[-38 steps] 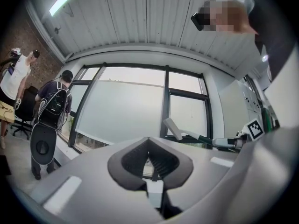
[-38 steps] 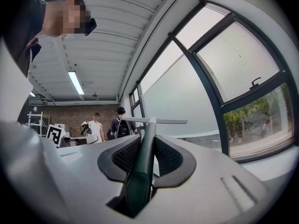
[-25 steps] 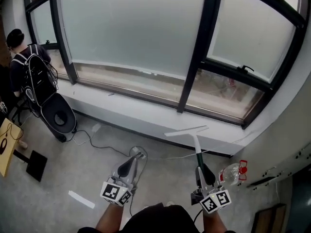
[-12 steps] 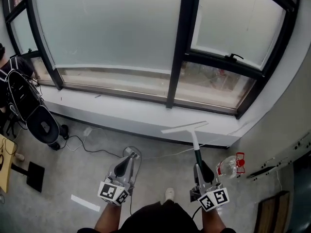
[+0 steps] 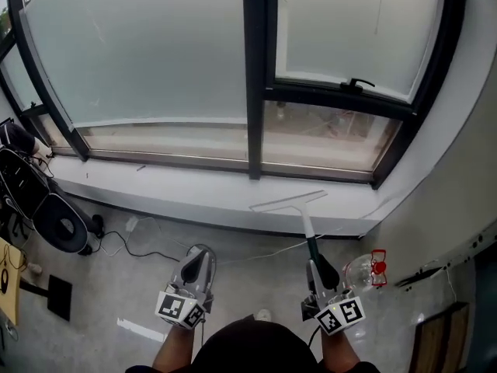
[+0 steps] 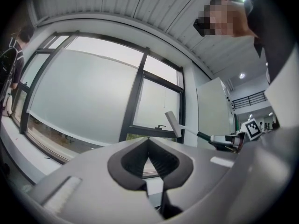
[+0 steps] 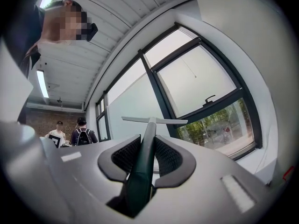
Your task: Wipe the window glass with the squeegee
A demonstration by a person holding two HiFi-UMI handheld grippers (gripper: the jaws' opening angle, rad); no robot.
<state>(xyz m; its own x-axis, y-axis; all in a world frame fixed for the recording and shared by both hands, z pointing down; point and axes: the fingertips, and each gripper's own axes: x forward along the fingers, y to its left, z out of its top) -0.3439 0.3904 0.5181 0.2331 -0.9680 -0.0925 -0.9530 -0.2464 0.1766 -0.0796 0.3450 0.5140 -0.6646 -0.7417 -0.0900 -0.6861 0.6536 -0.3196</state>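
Observation:
My right gripper is shut on the dark green handle of the squeegee, whose white blade points up toward the window sill. In the right gripper view the squeegee stands between the jaws with its blade level before the window glass. My left gripper is shut and holds nothing. In the left gripper view the left gripper points at the frosted window glass, and the squeegee shows at the right. The frosted window glass fills the top of the head view.
A black window frame post splits the panes, with a latch handle on the right pane. A clear bottle with a red cap lies on the floor at the right. A dark chair and cables sit left. People stand far off.
The head view has swung to the right along the window, so the frame post now sits at centre. The person with the backpack has left that view. Both grippers hold their pose.

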